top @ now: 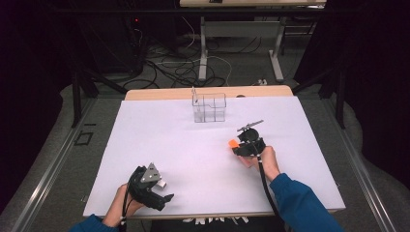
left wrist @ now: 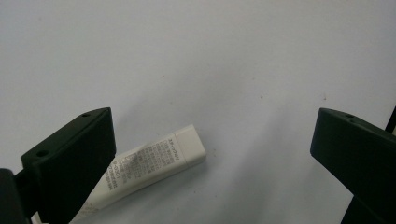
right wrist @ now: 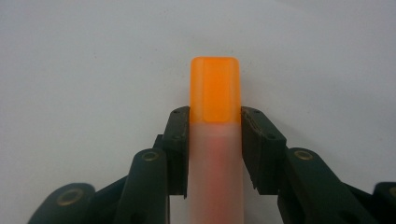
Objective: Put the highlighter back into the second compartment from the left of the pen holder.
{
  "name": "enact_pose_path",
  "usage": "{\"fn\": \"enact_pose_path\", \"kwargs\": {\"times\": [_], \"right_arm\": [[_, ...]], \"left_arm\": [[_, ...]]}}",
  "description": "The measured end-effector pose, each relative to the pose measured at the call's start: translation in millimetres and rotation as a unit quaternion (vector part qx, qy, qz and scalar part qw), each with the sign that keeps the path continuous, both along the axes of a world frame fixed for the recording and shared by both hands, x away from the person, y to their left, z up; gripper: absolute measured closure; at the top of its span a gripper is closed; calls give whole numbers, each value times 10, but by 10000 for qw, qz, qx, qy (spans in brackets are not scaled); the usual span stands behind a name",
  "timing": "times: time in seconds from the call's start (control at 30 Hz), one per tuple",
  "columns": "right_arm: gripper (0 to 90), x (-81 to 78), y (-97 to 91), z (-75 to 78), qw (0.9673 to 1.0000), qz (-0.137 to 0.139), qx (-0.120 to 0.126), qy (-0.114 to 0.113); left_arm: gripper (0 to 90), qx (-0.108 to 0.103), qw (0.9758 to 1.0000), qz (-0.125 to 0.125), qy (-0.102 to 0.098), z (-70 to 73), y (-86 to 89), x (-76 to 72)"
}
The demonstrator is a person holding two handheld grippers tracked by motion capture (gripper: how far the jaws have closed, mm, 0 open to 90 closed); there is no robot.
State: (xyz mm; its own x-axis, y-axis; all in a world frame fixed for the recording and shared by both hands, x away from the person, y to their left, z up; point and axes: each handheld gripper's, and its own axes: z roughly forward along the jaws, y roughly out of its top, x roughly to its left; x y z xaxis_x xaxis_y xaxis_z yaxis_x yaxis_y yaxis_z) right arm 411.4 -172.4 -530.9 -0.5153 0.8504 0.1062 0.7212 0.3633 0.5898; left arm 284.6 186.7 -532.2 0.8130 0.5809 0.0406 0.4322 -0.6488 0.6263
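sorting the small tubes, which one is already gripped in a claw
The orange-capped tube, pinched between the right claw's jaws. The white printed tube lies loose on the table by the open left claw.

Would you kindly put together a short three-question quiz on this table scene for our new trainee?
1. What do the right tongs hold?
2. True or false: the left tongs are closed on the white tube.
3. Where does the clear box stand: near edge, middle or far edge of the table?

Key:
1. A frosted tube with an orange cap.
2. False; they stand open, the tube lying by one jaw.
3. Far edge.
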Motion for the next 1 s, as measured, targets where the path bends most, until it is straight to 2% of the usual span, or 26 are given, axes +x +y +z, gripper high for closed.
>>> {"fn": "enact_pose_path", "kwargs": {"times": [0.17,0.2,0.23,0.27,0.6,0.87,1.0], "right_arm": [[647,-30,-58,64,9994,78,195,-280],[647,-37,-65,77,9994,82,153,-300],[647,-49,-74,94,9990,71,261,-346],[647,-48,-82,99,9985,102,258,-470],[647,-125,-102,193,9957,164,421,-812],[647,-176,-119,248,9906,198,571,-1225],[647,-192,-129,293,9886,202,624,-1358]], "left_arm": [[3,-19,10000,2,-18,-5,-5,2],[2,-23,10000,7,-23,-5,-3,1],[2,-9,10000,8,2,0,0,0],[2,-14,10000,11,3,-1,1,1],[2,-24,10000,5,-23,-8,-2,4],[2,-24,10000,9,-15,-8,2,4],[2,-29,10000,-6,-30,5,-6,0]]}}
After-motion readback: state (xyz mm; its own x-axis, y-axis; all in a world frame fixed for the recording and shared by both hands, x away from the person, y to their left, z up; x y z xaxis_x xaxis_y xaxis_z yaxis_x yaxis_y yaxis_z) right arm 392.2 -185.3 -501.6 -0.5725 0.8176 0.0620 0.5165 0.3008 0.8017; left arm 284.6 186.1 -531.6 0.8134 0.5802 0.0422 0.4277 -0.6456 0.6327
